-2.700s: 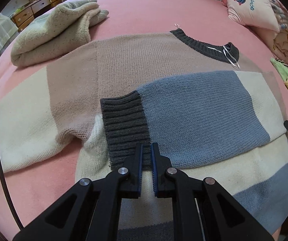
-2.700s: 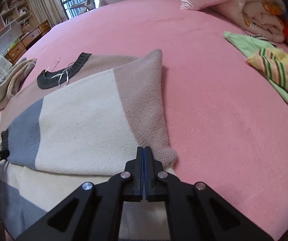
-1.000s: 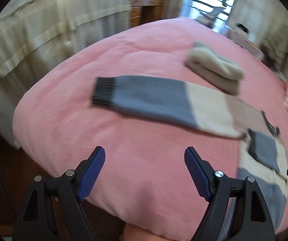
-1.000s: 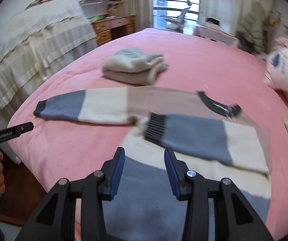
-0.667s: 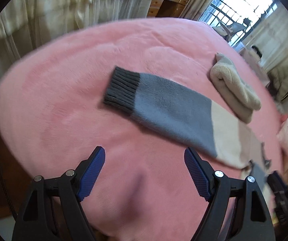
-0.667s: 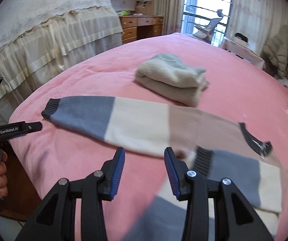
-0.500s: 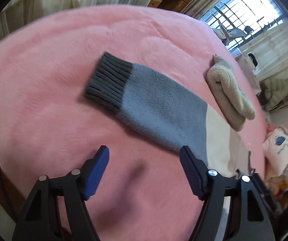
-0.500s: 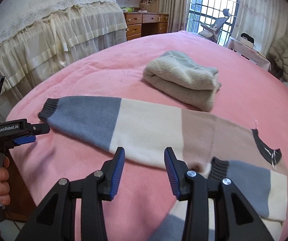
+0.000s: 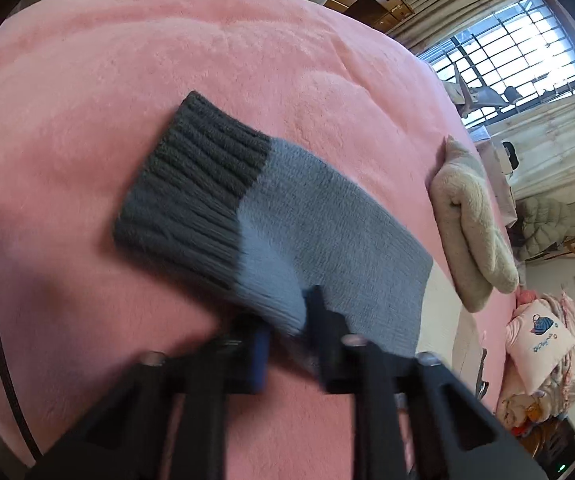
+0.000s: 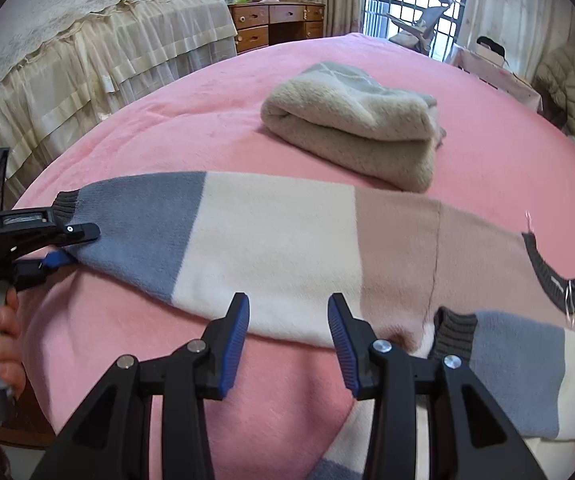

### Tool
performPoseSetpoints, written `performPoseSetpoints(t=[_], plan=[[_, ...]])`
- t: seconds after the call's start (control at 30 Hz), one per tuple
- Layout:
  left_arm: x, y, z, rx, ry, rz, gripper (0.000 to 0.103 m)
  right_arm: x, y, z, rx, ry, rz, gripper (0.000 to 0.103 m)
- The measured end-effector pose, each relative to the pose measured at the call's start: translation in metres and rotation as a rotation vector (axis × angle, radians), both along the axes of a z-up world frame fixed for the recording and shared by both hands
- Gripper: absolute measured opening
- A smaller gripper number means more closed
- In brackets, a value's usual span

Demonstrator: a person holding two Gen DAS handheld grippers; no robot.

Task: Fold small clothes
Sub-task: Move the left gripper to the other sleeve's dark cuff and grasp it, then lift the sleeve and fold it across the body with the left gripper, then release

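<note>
My left gripper (image 9: 287, 320) pinching blue-grey knit sweater sleeve (image 9: 327, 236) just behind dark ribbed cuff (image 9: 195, 200) (blurred); right gripper (image 10: 287, 340) spread, hovering mid-sleeve.

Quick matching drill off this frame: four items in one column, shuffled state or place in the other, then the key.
1. left gripper
2. right gripper
3. folded cream sweater
4. second sleeve cuff

A. lies on the sweater body
B. open over the white band
C. sits beyond the outstretched sleeve
D. pinching the blue sleeve end

Pairs: 1-D, 2-B, 3-C, 4-A
</note>
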State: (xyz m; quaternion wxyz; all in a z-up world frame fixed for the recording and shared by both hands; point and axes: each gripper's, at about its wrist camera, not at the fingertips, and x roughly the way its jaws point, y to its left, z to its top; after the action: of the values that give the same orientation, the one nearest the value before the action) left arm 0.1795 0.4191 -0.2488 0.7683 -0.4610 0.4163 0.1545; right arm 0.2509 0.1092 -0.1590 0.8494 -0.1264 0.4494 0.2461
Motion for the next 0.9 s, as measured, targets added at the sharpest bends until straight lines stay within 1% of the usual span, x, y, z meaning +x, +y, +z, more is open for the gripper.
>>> performPoseSetpoints(t=[0.03, 0.07, 0.17, 0.2, 0.3, 0.4, 0.47, 0.5, 0.6, 0.67, 0.77, 0.9], plan=[[0.0, 0.0, 0.001, 0.001, -0.01, 0.01, 0.01, -0.001, -0.004, -0.001, 0.0, 0.002, -0.005, 0.041], [0.002, -0.002, 0.006, 0.017, -0.027, 0.012, 0.009, -0.001, -0.008, -0.001, 0.002, 0.005, -0.009, 0.041], [0.004, -0.012, 0.026, 0.101, -0.047, -0.003, 0.009, -0.002, -0.022, -0.001, 0.005, 0.01, -0.03, 0.041], [0.007, -0.018, 0.036, 0.129, -0.059, -0.015, 0.009, -0.002, -0.027, -0.001, 0.008, 0.012, -0.038, 0.041], [0.015, -0.034, 0.065, 0.182, -0.108, -0.054, 0.009, 0.0, -0.042, 0.002, 0.017, 0.009, -0.068, 0.041], [0.025, -0.053, 0.096, 0.217, -0.159, -0.104, 0.009, 0.003, -0.057, 0.006, 0.03, 0.009, -0.105, 0.041], [0.031, -0.066, 0.114, 0.225, -0.189, -0.138, 0.009, 0.006, -0.066, 0.009, 0.035, 0.007, -0.13, 0.041], [0.036, -0.077, 0.127, 0.231, -0.208, -0.162, 0.009, 0.008, -0.073, 0.012, 0.04, 0.005, -0.147, 0.041], [0.046, -0.103, 0.152, 0.248, -0.24, -0.223, 0.009, 0.009, -0.092, 0.019, 0.064, -0.006, -0.181, 0.041], [0.056, -0.13, 0.171, 0.264, -0.267, -0.276, 0.009, 0.007, -0.109, 0.026, 0.081, -0.019, -0.207, 0.041], [0.069, -0.167, 0.19, 0.281, -0.297, -0.339, 0.009, 0.005, -0.139, 0.034, 0.09, -0.041, -0.255, 0.041], [0.09, -0.233, 0.207, 0.283, -0.325, -0.438, 0.009, -0.001, -0.19, 0.038, 0.091, -0.053, -0.336, 0.041]])
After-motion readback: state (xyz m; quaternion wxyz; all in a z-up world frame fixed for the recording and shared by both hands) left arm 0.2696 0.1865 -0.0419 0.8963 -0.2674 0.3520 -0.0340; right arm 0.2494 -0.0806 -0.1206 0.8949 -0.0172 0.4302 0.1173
